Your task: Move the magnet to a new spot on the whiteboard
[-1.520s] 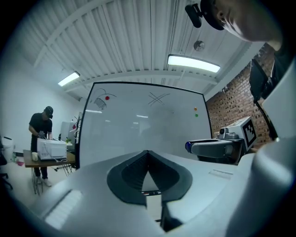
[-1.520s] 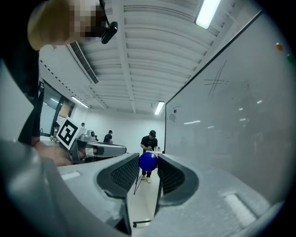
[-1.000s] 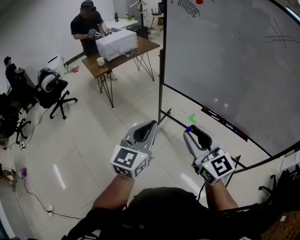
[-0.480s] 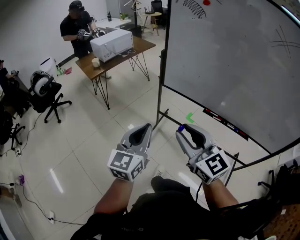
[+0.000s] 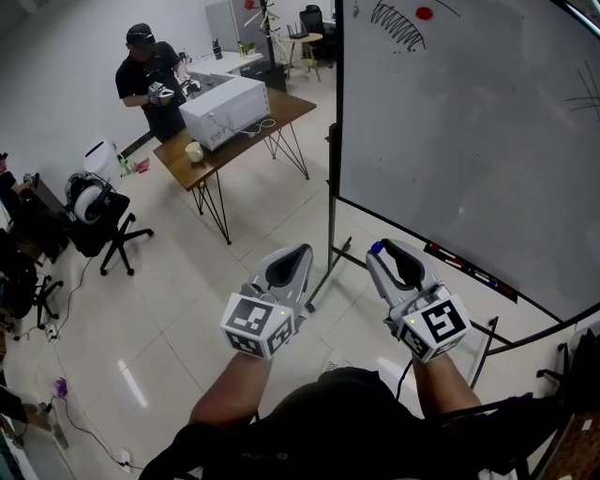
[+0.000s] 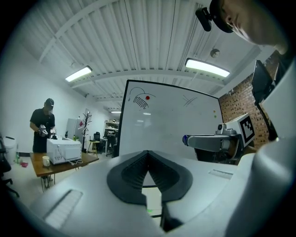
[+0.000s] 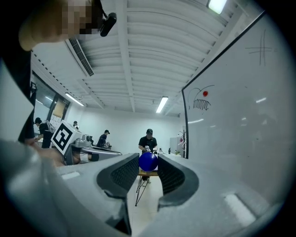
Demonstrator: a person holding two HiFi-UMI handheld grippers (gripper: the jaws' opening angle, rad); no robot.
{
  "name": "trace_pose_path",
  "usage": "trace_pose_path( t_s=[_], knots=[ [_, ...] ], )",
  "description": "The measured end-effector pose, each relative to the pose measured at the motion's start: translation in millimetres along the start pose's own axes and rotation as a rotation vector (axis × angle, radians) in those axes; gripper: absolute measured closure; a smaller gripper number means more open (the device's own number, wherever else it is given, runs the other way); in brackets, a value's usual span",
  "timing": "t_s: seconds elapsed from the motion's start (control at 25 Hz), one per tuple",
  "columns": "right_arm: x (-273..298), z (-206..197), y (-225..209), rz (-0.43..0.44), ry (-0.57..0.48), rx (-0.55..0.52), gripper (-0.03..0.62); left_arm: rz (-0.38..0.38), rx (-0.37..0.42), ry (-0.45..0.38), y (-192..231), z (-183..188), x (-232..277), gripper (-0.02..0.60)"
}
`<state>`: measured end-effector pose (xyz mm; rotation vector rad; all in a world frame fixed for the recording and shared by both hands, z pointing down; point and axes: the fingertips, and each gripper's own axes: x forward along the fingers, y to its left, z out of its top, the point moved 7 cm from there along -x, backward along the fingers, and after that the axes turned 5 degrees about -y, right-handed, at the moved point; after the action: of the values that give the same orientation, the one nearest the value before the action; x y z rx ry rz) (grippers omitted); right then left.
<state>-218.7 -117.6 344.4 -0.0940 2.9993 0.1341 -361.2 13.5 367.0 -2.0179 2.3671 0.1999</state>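
Observation:
A small blue magnet (image 7: pixel 148 161) sits between the tips of my right gripper (image 7: pixel 148 163), which is shut on it; in the head view the blue magnet (image 5: pixel 377 248) shows at the tip of that gripper (image 5: pixel 381 251). My left gripper (image 5: pixel 301 253) is held level beside it, its jaws meeting at the tip (image 6: pixel 148 152) with nothing in them. The whiteboard (image 5: pixel 469 141) stands ahead and to the right, with black scribbles and a red magnet (image 5: pixel 424 13) near its top. In the right gripper view the whiteboard (image 7: pixel 240 115) fills the right side.
The whiteboard's black stand post (image 5: pixel 333 197) rises just beyond the grippers, and a marker tray (image 5: pixel 469 271) runs along the board's lower edge. Far left, a person (image 5: pixel 150 80) stands at a wooden table (image 5: pixel 272 112) with a white box (image 5: pixel 225 111). Office chairs (image 5: pixel 94 211) stand at the left.
Both grippers have travelled level across the floor beside the whiteboard, side by side. More of the board's top and the red magnet has come into view. The blue magnet stays in the right gripper.

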Motion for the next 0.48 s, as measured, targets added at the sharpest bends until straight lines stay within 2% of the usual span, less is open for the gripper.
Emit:
trace_pose_path(
  t_s=[0.28, 0.48],
  knots=[
    [56, 6, -63, -0.084, -0.012, -0.055, 0.484, -0.079, 0.042, -0.034, 45, 18, 79, 0.566],
    [87, 13, -96, -0.128, -0.023, -0.140, 0.484, -0.109, 0.027, -0.052, 68, 6, 119, 0.566]
  ],
)
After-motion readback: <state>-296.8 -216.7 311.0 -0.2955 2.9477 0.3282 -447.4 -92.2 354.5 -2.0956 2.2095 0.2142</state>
